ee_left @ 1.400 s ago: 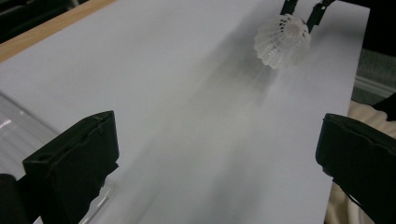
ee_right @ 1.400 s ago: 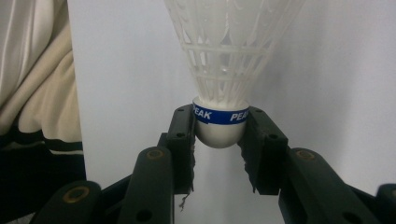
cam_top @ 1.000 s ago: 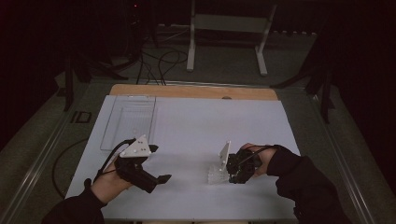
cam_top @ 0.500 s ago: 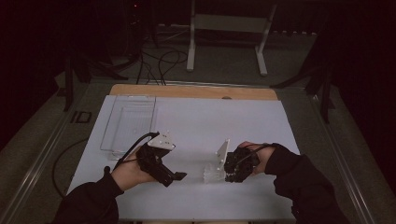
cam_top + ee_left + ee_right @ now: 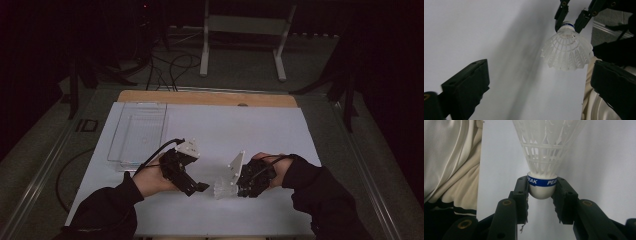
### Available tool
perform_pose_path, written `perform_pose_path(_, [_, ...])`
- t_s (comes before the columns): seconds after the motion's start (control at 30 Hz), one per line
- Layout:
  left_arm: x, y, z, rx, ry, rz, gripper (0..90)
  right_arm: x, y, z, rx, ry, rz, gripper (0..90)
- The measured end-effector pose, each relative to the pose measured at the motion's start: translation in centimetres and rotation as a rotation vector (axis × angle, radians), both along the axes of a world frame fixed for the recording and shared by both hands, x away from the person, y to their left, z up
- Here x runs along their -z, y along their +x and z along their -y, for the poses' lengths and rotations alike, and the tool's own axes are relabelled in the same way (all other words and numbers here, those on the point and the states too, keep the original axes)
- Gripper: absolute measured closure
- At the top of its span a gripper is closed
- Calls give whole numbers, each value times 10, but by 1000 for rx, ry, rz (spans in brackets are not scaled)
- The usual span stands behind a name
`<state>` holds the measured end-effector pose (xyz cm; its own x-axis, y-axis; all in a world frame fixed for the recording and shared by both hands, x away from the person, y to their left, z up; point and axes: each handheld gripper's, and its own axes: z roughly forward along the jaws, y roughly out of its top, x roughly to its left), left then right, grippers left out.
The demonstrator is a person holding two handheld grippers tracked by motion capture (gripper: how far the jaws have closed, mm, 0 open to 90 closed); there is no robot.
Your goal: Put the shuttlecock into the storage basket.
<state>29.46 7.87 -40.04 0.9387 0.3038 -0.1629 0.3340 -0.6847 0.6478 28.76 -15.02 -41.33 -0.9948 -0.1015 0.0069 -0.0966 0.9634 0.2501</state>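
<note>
Scene: a person at a table (image 5: pixel 210 125) covered in white, a two-jaw gripper in each hand, dark room around.

Shuttlecock: a white plastic shuttlecock (image 5: pixel 223 187) with a blue band marked PEAK, held just above the near middle of the table. In the right gripper view its rounded cork (image 5: pixel 541 191) sits between the jaws and the skirt fans away from the camera.

Right gripper: the right gripper (image 5: pixel 240 187) is clamped on the cork, one jaw on each side at the blue band. Gripping the hard nose rather than the skirt seems meant to spare the thin ribs and leave the open end free.

Left gripper: the left gripper (image 5: pixel 202 187) points at the shuttlecock from the other side, jaws spread wide with nothing between them. In the left gripper view the skirt (image 5: pixel 567 51) faces its camera, up and to the right of the gap, so the two are near but apart.

Likely step: a handover or a second grip, judged from the wide jaws aimed at the skirt; the left would need to line up and close gently on the soft ribs.

Tray: a clear tray (image 5: pixel 131 150) lies on the table's far left, well apart from both grippers, perhaps where the shuttlecock belongs.
</note>
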Motion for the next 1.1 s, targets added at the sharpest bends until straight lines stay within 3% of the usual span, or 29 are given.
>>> perform_pose_path(0.2, [8, 5, 13, 53, 68, -53, 52, -2, -2, -2, -15, 36, 1, 664])
perform_pose_path(0.37, [14, 7, 23, 71, 137, -98, 154, 2, -3, -3, -29, 36, -4, 664])
perform_pose_path(0.57, [18, 10, 31, 108, 189, -123, 177, 3, -4, -2, -27, 33, -8, 664])
perform_pose_path(0.77, [19, 13, 42, 118, 209, -168, 198, 4, -5, -2, -33, 45, -8, 664])
perform_pose_path(0.93, [21, 14, 48, 140, 218, -177, 285, 5, -6, -1, -41, 63, -12, 664])
perform_pose_path(1.1, [20, 16, 51, 194, 197, -179, 430, 4, -5, -1, -42, 72, -5, 664])
